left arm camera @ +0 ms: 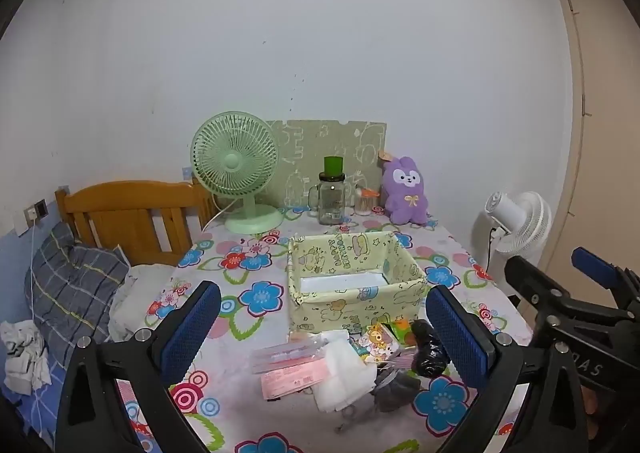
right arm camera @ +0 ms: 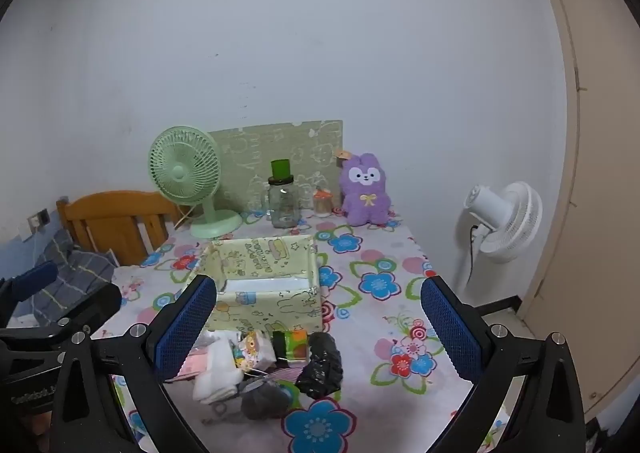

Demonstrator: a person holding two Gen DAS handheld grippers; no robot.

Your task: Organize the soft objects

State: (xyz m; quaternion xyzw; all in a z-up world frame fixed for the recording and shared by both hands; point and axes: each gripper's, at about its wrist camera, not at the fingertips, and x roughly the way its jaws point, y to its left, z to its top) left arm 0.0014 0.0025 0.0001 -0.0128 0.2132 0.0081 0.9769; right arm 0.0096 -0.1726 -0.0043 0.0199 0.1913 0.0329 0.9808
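A yellow-green cartoon-print fabric box (left arm camera: 352,285) (right arm camera: 264,285) stands open on the flowered table. In front of it lies a pile: a white folded cloth (left arm camera: 344,373) (right arm camera: 218,369), a pink packet (left arm camera: 292,373), a cartoon tissue pack (left arm camera: 378,341) (right arm camera: 252,349), a black bag roll (left arm camera: 428,353) (right arm camera: 322,365) and a grey soft item (right arm camera: 264,397). A purple plush bunny (left arm camera: 404,193) (right arm camera: 366,191) sits at the back. My left gripper (left arm camera: 322,333) is open above the pile. My right gripper (right arm camera: 318,329) is open above it too. Neither holds anything.
A green desk fan (left arm camera: 236,177) (right arm camera: 188,181), a glass jar with a green lid (left arm camera: 332,193) (right arm camera: 284,197) and a small container (right arm camera: 322,203) stand at the back. A bed with wooden headboard (left arm camera: 132,213) is left; a white floor fan (right arm camera: 504,221) right.
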